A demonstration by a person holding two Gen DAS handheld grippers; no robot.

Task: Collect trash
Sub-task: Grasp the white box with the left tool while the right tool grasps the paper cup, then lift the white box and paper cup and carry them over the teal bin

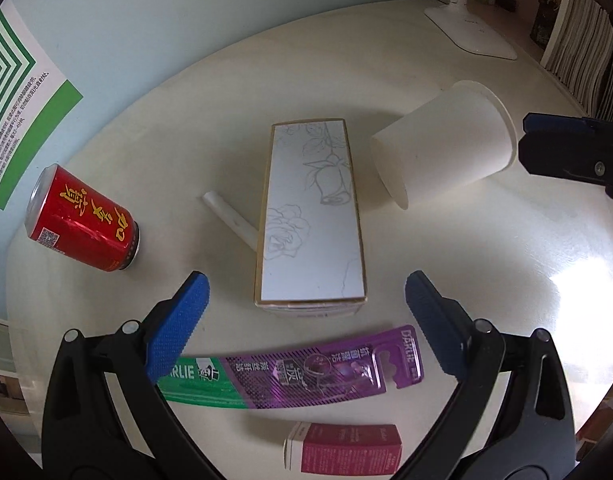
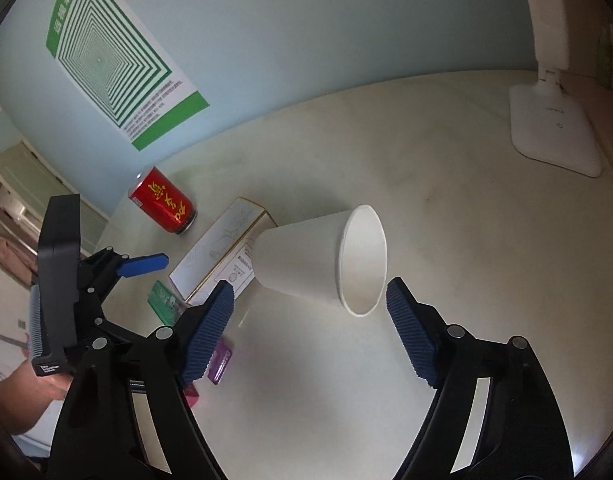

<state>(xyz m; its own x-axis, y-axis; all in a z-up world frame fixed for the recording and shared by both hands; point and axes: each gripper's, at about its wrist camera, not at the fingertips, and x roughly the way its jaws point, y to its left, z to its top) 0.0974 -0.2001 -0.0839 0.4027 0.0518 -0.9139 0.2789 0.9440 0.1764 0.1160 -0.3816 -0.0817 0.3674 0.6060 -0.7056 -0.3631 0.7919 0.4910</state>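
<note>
Nearest the left wrist camera, the left claw [image 1: 306, 312] stands wide with nothing between its blue pads [image 1: 178, 324]. Just past its base a pink carton [image 1: 342, 450] lies flat on the pale worktop [image 1: 486, 240], and beyond that a purple and green toothbrush pack [image 1: 294, 372] stretches across the gap between the fingers. Further out, centred ahead of the claw, a long white box with rose line drawings [image 1: 310, 216] lies on its broad face, with a short white stick [image 1: 230, 216] running under its left edge. To the left a red drink can [image 1: 82, 220] lies on its side, well apart from the box. To the right a white paper cup [image 1: 442, 144] lies tipped over, base toward the box. Only this view shows the stick and the box's printed top plainly.

The right wrist view looks at the same cup [image 2: 322, 260] from the other end, its open mouth facing the camera. The right claw [image 2: 306, 328] is spread wide and holds nothing, its pads [image 2: 410, 332] just short of the cup's rim and either side of it. This view alone shows the left claw from outside, over the box [image 2: 214, 252] and pack, gripped by a hand [image 2: 26, 396] at the lower left. The can [image 2: 162, 200] lies beyond the box near the wall. At the far right of the worktop [image 2: 466, 200] stands a white lamp base [image 2: 554, 128], and on the pale blue wall hangs a green-striped poster [image 2: 114, 60].
</note>
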